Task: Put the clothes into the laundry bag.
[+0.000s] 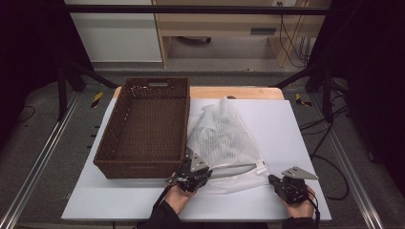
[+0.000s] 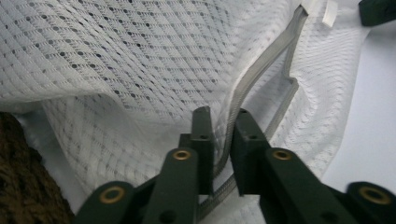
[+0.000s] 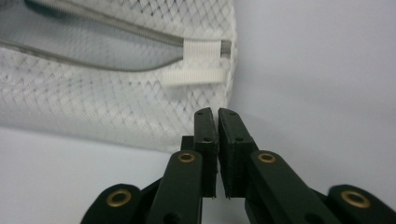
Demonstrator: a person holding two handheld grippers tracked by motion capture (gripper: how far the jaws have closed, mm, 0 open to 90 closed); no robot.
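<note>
- Our left gripper (image 2: 222, 123) stands with its jaws slightly parted around the zipper edge (image 2: 261, 79) of the white mesh bag (image 1: 222, 138); the strip runs between them, apparently no longer pinched.
- Our right gripper (image 3: 217, 116) is closed on nothing, just short of the bag's corner tab (image 3: 194, 77).
- The bag lies on the white board (image 1: 286, 124), touching the empty wicker basket (image 1: 143, 129).
- We judge the zipper-opening step finished; next, lifting the bag calls for 2 fresh grips.
- The bag's contents stay unclear through the mesh.
</note>
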